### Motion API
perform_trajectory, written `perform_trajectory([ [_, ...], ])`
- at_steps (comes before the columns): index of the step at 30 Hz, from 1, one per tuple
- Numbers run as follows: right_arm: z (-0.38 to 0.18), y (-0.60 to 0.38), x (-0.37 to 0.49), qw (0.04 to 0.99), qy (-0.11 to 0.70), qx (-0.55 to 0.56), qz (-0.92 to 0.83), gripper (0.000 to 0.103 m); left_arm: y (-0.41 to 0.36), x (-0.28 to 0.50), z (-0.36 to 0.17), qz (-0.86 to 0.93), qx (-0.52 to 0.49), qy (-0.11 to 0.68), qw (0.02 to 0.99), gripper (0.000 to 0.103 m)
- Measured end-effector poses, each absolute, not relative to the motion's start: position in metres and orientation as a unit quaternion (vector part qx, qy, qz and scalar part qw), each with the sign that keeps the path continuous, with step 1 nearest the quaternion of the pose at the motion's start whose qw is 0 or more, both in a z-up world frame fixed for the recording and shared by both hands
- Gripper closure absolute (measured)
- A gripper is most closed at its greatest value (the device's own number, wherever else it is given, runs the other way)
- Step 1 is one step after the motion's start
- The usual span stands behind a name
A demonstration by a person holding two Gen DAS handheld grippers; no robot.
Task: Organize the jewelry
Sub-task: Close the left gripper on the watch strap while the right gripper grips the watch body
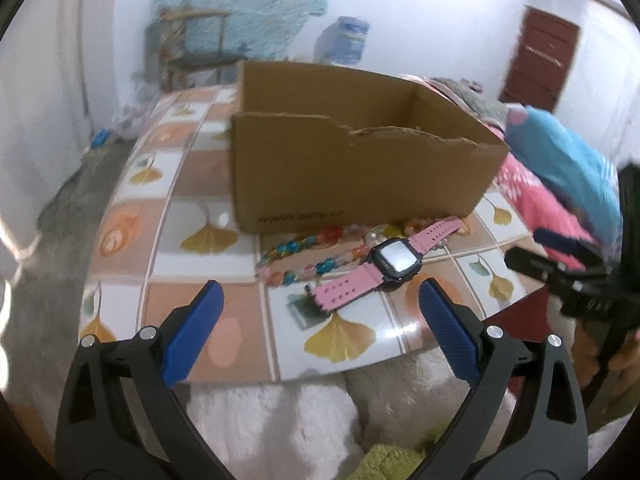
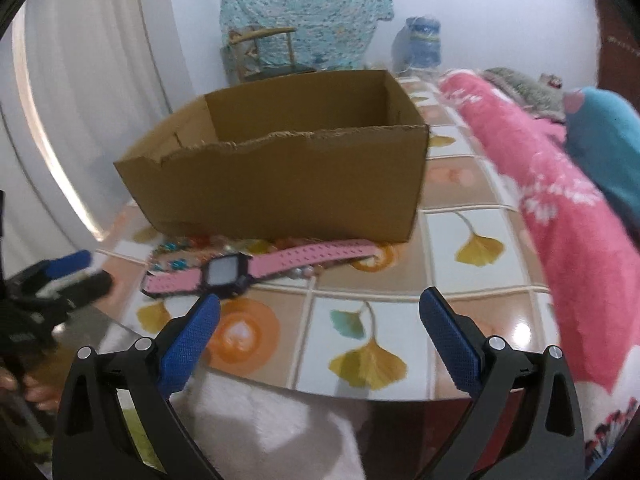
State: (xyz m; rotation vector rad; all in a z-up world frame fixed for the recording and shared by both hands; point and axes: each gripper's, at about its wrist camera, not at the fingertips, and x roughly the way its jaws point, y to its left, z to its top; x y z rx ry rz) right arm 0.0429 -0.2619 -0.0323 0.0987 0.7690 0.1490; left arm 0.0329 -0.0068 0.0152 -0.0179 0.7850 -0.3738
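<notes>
I hold both tongs spread, nothing gripped: left tongs [image 1: 320, 312], right tongs [image 2: 320, 320]. Pink watch [image 1: 380, 266] lies flat on counter [image 1: 224, 320] just ahead of left tongs, ahead-left of right tongs, strap overlapping bead bracelets [image 1: 296, 256]. Cardboard box [image 1: 352, 168] sits directly behind, prob. the drop target. Box floor hidden by front wall; bracelets blurred, count unclear.
</notes>
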Motion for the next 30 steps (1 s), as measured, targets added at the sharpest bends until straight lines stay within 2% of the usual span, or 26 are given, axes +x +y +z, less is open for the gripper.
perform_trajectory([
  [6,-0.039,-0.257,0.056,0.908,0.392,0.083,0.124,0.008,-0.047,0.033,0.012,-0.249,0.077,0.358,0.897,0.009],
  [7,-0.041,-0.257,0.059,0.904,0.396,0.092,0.132,0.011,-0.056,0.033,0.009,-0.259,0.098,0.356,0.893,0.012],
  [8,-0.045,-0.259,0.063,0.899,0.404,0.1,0.138,0.013,-0.063,0.034,0.006,-0.266,0.114,0.355,0.889,0.02],
  [11,-0.053,-0.261,0.074,0.882,0.422,0.134,0.161,0.022,-0.08,0.041,-0.006,-0.286,0.149,0.366,0.873,0.031],
  [20,-0.076,-0.272,0.096,0.834,0.448,0.238,0.215,0.038,-0.09,0.071,-0.023,-0.316,0.16,0.402,0.844,0.047],
  [30,-0.086,-0.27,0.102,0.816,0.458,0.267,0.233,0.046,-0.096,0.085,-0.03,-0.334,0.166,0.416,0.83,0.053],
])
